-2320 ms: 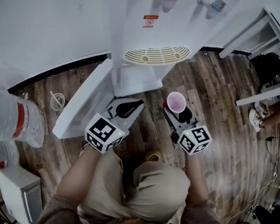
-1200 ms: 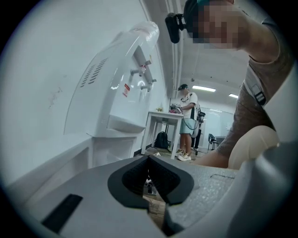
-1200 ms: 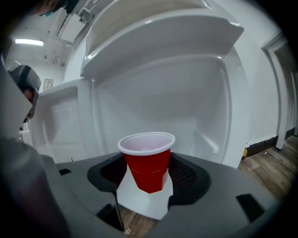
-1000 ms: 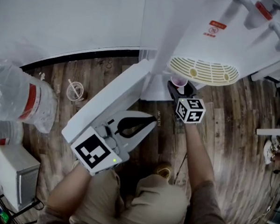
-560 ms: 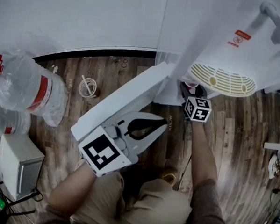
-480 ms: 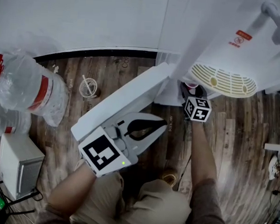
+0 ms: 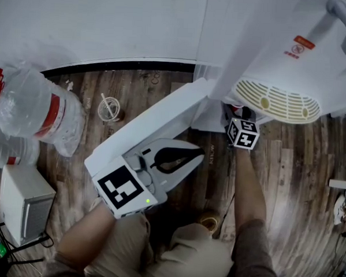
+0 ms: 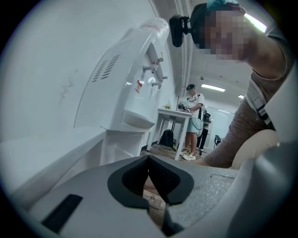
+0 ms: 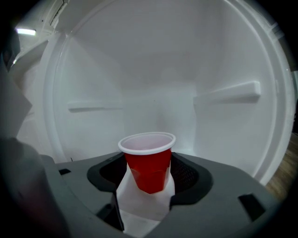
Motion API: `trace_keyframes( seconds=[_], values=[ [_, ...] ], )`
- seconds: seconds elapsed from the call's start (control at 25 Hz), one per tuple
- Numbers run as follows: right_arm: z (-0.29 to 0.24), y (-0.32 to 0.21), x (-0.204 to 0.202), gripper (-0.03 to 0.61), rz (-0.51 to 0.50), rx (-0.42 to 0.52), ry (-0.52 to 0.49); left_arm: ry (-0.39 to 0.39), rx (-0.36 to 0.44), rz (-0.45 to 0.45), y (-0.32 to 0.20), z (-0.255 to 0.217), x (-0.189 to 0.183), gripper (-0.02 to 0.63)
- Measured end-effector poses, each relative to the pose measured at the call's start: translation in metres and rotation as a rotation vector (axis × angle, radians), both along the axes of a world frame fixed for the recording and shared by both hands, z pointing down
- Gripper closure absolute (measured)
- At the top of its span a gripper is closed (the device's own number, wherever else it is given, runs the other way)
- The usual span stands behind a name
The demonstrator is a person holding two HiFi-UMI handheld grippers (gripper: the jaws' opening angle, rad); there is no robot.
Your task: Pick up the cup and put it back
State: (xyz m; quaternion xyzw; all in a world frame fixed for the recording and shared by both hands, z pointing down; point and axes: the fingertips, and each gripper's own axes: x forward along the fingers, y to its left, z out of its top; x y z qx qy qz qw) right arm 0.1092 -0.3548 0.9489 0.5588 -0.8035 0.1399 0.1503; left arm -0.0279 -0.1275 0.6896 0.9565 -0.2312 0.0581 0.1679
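Observation:
A red plastic cup [image 9: 149, 162] with a white inside stands upright between my right gripper's [image 9: 149, 161] dark pads, which press on its two sides, so that gripper is shut on it. Cup and jaws are inside the water dispenser's white lower compartment [image 9: 153, 74]; whether the cup's base touches the floor there I cannot tell. In the head view the right gripper [image 7: 234, 114] reaches under the drip tray [image 7: 276, 100], which hides most of the cup. My left gripper [image 7: 198, 156] hangs in front of the open compartment door [image 7: 150, 125], shut and empty, its tips [image 8: 149, 158] meeting.
The white water dispenser [image 7: 281, 59] stands against the wall on a wood floor. A big clear water bottle [image 7: 29, 116] lies at the left, with a small cup [image 7: 108, 107] and a white box [image 7: 22, 208] nearby. Another person [image 8: 193, 121] stands at a table far off.
The right gripper has carried the cup from in front of the dispenser forward into the lower compartment. Over the last half second it has hardly moved. The left gripper stays shut.

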Motion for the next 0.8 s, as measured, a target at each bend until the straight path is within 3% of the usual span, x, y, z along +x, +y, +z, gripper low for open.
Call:
trace_keyframes(
  seconds=[0.52, 0.8],
  values=[
    [0.010, 0.004, 0.003, 0.287, 0.016, -0.037, -0.023, -0.011, -0.010, 0.015, 0.001, 0.005, 0.006, 0.611],
    [0.008, 0.014, 0.003, 0.207, 0.014, -0.036, -0.041, -0.002, -0.021, 0.035, 0.003, 0.008, 0.015, 0.611]
  ],
)
